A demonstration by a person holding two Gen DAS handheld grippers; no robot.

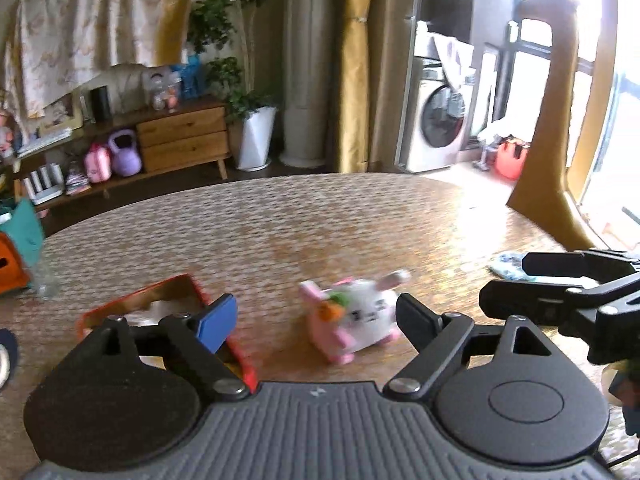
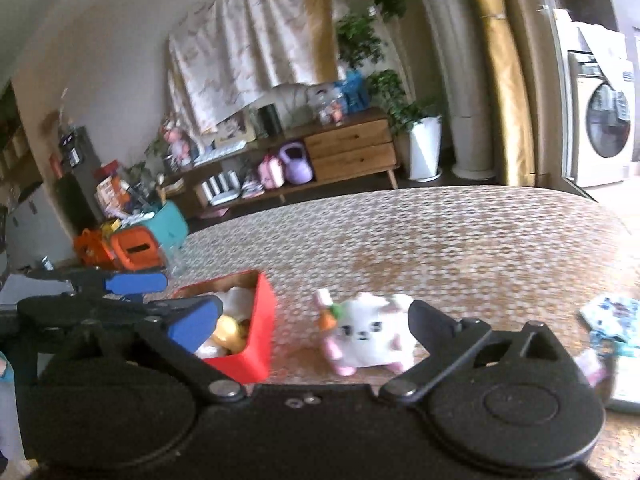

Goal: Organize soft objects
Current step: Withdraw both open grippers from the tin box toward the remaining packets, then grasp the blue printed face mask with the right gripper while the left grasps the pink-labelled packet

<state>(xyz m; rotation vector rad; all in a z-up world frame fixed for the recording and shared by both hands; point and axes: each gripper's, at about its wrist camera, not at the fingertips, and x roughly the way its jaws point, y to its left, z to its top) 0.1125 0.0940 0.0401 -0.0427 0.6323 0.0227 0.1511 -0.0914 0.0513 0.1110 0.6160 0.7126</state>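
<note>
A white and pink plush bunny (image 1: 356, 326) holding a small carrot sits on the woven table. It lies between the fingers of my open left gripper (image 1: 316, 326), untouched. In the right wrist view the bunny (image 2: 370, 332) also lies between the fingers of my open right gripper (image 2: 312, 326). A red box (image 2: 244, 328) holding soft toys stands left of the bunny; it shows in the left wrist view (image 1: 160, 312) behind the blue left pad. The right gripper's body appears at the right edge of the left wrist view (image 1: 568, 300).
The woven table (image 1: 320, 232) stretches ahead. An orange and teal bin (image 2: 140, 248) stands at its far left. Patterned cloth items (image 2: 612, 316) lie at the right. A wooden cabinet (image 1: 182, 138) and potted plant (image 1: 256, 136) stand beyond.
</note>
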